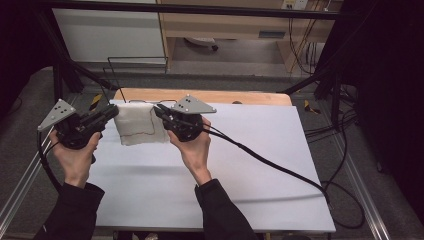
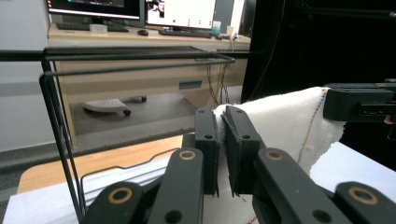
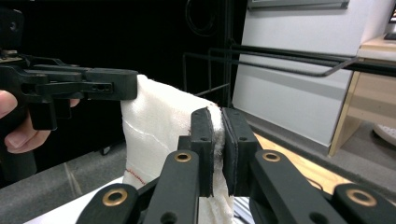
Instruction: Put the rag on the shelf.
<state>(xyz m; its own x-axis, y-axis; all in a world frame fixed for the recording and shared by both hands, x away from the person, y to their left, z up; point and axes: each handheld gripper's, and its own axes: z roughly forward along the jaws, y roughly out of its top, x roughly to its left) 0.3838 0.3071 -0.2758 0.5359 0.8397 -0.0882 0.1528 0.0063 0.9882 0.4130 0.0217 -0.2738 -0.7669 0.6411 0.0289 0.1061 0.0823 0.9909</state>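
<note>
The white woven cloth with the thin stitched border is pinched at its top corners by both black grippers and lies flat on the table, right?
Not quite. Both grippers do pinch the white woven cloth, the left gripper and the right gripper at its top corners, but it does not lie flat: it hangs between them, as the left gripper view shows.

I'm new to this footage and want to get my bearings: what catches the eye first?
A white cloth hangs stretched between the left gripper and the right gripper, each pinching a top corner above the white table. Behind it, at the far edge, stands a black wire rack.
</note>
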